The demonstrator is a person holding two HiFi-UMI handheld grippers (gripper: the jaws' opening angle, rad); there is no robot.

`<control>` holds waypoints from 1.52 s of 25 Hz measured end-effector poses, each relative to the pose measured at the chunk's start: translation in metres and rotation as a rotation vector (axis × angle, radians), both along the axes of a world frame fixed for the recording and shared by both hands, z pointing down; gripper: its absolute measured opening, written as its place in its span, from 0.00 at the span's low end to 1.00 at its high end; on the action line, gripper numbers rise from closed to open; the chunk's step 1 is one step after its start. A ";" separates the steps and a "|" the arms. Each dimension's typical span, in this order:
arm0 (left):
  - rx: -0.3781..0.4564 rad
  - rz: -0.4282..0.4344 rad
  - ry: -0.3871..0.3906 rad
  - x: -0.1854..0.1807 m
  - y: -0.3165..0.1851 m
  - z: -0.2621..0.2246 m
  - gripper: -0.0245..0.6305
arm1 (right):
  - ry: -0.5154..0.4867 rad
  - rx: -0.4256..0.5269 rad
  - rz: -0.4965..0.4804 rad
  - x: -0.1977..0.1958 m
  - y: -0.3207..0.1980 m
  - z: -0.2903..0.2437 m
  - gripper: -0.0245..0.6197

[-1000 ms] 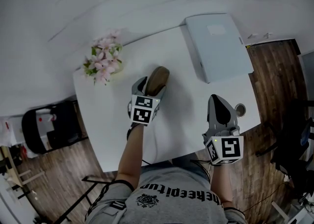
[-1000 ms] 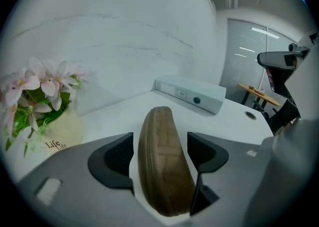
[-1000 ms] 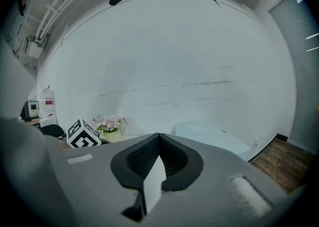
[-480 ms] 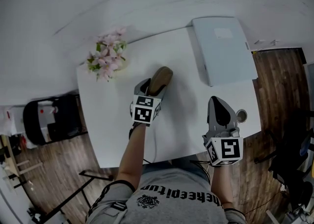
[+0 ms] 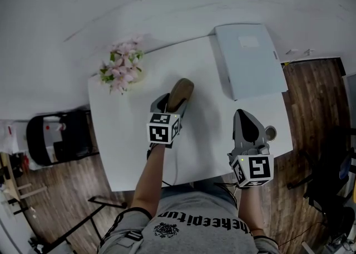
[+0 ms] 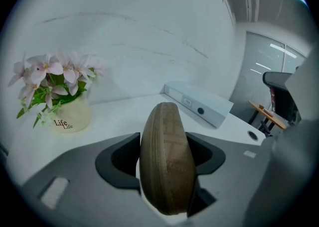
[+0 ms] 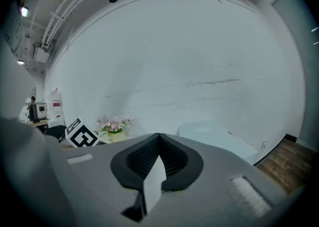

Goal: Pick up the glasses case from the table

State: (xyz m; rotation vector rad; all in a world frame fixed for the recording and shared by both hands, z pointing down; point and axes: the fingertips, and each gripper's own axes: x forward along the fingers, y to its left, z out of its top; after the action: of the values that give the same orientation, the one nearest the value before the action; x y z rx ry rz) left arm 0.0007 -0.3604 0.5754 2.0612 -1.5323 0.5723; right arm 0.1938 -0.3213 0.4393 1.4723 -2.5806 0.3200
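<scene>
The brown glasses case lies on the white table near its middle. My left gripper reaches over it from the near side. In the left gripper view the case stands on its edge between the two dark pads, filling the gap, and the jaws are closing on it. My right gripper hovers over the table's right front part, apart from the case. Its jaws meet at the tips with nothing between them in the right gripper view.
A pot of pink flowers stands at the table's far left corner. A pale blue binder lies at the far right. A round cable hole sits by the right edge. A black chair stands left of the table on the wood floor.
The left gripper has rolled a little and its jaws have drawn in round the case, which now shows narrower. The right gripper has kept still.
</scene>
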 end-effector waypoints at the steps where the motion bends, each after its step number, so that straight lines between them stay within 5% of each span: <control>1: 0.010 -0.003 0.010 0.001 0.002 -0.006 0.48 | 0.000 0.003 -0.001 0.000 0.000 -0.001 0.04; 38: 0.426 0.031 0.124 -0.047 0.099 -0.174 0.48 | 0.028 0.164 0.103 -0.044 0.081 -0.063 0.04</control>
State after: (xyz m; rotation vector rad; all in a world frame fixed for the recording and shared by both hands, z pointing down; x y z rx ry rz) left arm -0.0462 -0.2615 0.4013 2.3826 -1.6588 0.1271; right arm 0.1497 -0.2405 0.3760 1.6544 -2.5683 0.1007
